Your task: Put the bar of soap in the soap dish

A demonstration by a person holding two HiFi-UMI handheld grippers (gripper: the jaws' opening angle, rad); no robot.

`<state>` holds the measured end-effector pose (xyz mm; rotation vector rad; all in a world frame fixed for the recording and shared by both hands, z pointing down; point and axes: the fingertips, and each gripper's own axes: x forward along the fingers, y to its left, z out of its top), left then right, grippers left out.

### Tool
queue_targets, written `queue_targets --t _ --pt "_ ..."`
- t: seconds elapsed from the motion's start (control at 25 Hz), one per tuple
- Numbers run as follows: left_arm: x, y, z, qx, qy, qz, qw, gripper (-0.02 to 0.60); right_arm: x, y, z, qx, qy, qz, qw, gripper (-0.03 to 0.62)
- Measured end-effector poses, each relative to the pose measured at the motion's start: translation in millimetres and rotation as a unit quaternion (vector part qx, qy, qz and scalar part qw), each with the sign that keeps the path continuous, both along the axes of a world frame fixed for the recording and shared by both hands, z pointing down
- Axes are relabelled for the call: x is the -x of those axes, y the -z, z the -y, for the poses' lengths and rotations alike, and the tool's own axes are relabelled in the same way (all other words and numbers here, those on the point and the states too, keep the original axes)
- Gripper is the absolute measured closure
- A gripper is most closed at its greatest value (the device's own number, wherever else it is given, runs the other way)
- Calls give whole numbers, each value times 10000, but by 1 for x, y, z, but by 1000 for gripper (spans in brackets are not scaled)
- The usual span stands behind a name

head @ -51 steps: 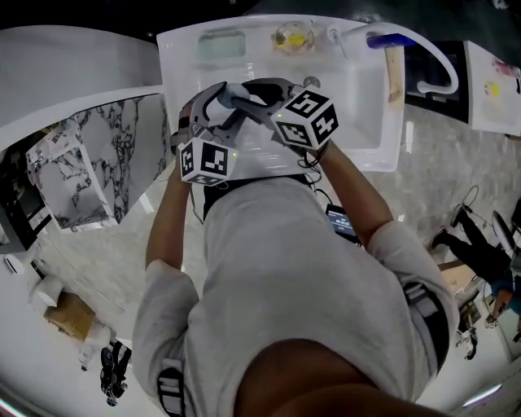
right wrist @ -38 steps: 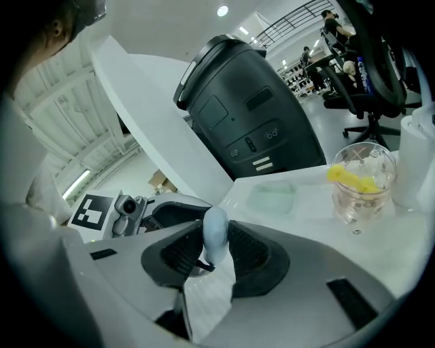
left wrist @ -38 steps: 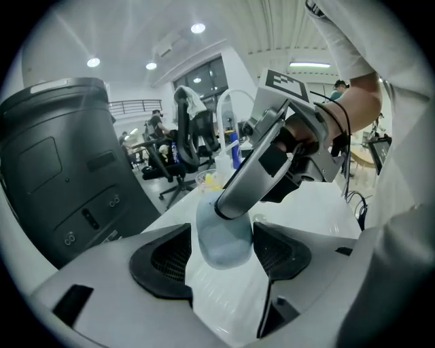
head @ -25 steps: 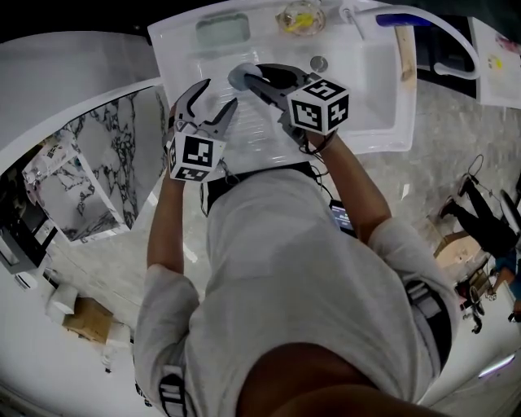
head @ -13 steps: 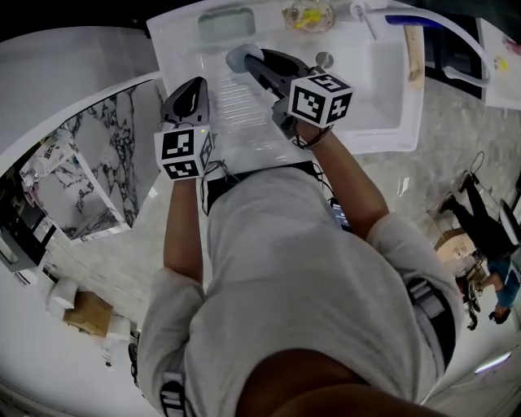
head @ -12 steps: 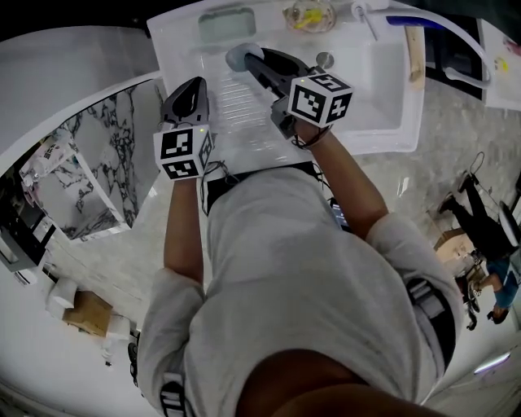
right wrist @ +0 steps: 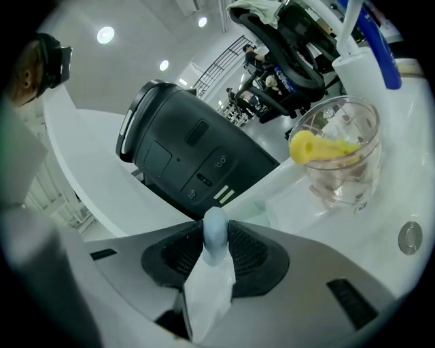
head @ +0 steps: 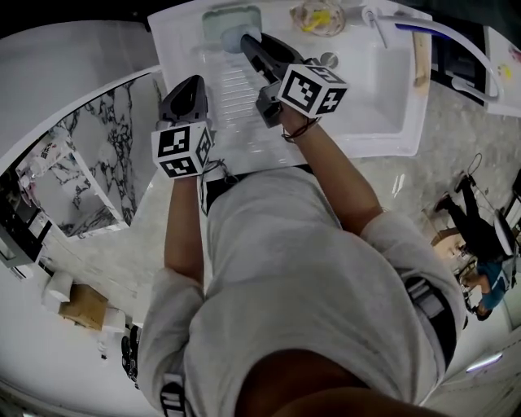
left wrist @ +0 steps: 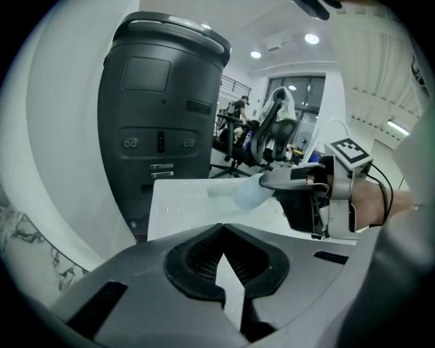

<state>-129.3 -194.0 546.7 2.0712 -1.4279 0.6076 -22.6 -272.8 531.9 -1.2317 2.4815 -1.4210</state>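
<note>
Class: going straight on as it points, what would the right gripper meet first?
Probably the soap dish on the sink's back rim, just past the bar of soap it holds; depth is unclear.

Bright, even light from round ceiling lamps (right wrist: 105, 34), with strong fisheye bending, dark corners and soft nearby parts.

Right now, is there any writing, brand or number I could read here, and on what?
No word or number is readable.
Two marker cubes: black-and-white square patterns, not letters.
Black machine: small marks on its front panel, too small to read.
</note>
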Motion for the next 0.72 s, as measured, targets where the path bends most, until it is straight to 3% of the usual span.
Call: queue_targets --t 0.72 --pt "2 -9 3 109 153 -76 9998 563 16 -21 28 54 -334 -292 9990 479"
